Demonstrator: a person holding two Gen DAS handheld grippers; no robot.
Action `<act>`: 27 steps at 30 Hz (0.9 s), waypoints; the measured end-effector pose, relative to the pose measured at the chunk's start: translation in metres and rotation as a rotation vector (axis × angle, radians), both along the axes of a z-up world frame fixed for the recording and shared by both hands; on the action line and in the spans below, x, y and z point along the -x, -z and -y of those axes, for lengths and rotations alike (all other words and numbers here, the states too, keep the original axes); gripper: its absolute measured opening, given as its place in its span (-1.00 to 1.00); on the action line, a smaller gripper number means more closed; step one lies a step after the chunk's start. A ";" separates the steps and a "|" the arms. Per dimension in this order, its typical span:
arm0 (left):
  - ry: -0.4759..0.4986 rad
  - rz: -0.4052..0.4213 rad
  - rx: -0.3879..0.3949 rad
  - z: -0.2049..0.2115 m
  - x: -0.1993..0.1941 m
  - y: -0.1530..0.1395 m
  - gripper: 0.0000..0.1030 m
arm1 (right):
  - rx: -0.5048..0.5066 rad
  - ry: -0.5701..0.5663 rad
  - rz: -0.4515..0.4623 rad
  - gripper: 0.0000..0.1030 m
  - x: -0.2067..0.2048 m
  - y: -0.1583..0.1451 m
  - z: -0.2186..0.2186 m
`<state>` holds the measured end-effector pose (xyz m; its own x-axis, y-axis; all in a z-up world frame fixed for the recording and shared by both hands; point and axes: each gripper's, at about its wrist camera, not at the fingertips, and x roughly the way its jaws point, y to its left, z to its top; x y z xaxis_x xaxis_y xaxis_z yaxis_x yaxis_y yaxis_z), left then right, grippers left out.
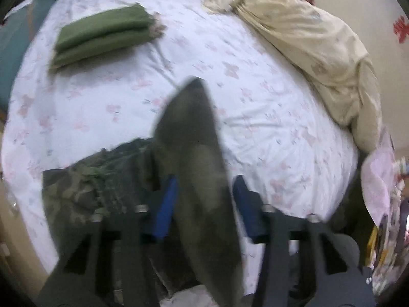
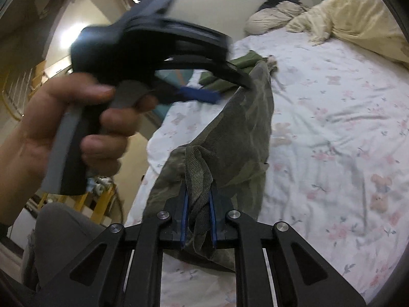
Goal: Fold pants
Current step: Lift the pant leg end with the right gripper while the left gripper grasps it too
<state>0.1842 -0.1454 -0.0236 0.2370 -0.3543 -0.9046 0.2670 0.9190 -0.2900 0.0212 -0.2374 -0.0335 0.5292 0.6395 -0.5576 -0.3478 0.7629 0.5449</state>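
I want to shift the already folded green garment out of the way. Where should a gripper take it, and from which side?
Judging by its pose, take the folded green garment at its thick folded long edge, the one facing the camouflage pants, coming in low along the floral sheet so the jaws close over all layers together. The end with loose trim looks likelier to let layers slip apart.

No readable text, label, brand or number on anything ahead of my grippers. Only candidate: red marks on the wall (image 1: 401, 29), far right of my left tool's view, possibly characters, too blurred and cut off to read.
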 end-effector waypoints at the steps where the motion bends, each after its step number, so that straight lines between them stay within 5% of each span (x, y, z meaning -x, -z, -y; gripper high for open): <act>1: 0.000 -0.015 0.011 0.001 0.001 0.000 -0.33 | -0.015 -0.022 -0.001 -0.73 0.000 0.000 -0.003; 3: 0.040 0.013 -0.043 0.002 0.003 -0.002 -0.84 | -0.067 -0.061 -0.003 -0.73 0.001 0.000 -0.008; 7: 0.056 0.093 -0.097 -0.023 0.016 -0.018 -0.91 | -0.065 -0.115 0.009 -0.73 0.000 -0.006 -0.025; 14: -0.094 0.155 -0.013 -0.115 0.042 -0.043 -0.94 | 0.009 -0.240 0.048 -0.71 0.011 -0.024 -0.091; 17: -0.154 0.152 0.013 -0.161 0.049 -0.038 -0.94 | -0.029 -0.363 0.032 -0.43 0.016 -0.027 -0.120; 19: -0.213 0.113 0.016 -0.192 0.049 -0.022 -0.94 | -0.058 -0.485 0.005 0.18 0.019 -0.030 -0.133; 20: -0.238 0.085 0.015 -0.205 0.048 -0.012 -0.94 | -0.027 -0.499 0.039 0.29 0.022 -0.035 -0.133; 24: -0.276 0.052 0.029 -0.236 0.051 0.014 -0.94 | 0.137 -0.330 0.052 0.18 -0.008 -0.024 -0.110; 27: -0.305 0.043 0.037 -0.249 0.051 0.027 -0.94 | 0.295 -0.258 -0.017 -0.53 -0.040 0.011 -0.107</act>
<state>0.1335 0.1037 -0.0506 0.3754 -0.2934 -0.8792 -0.0064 0.9477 -0.3190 0.0607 -0.1301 -0.0443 0.3614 0.5612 -0.7446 -0.5412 0.7765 0.3226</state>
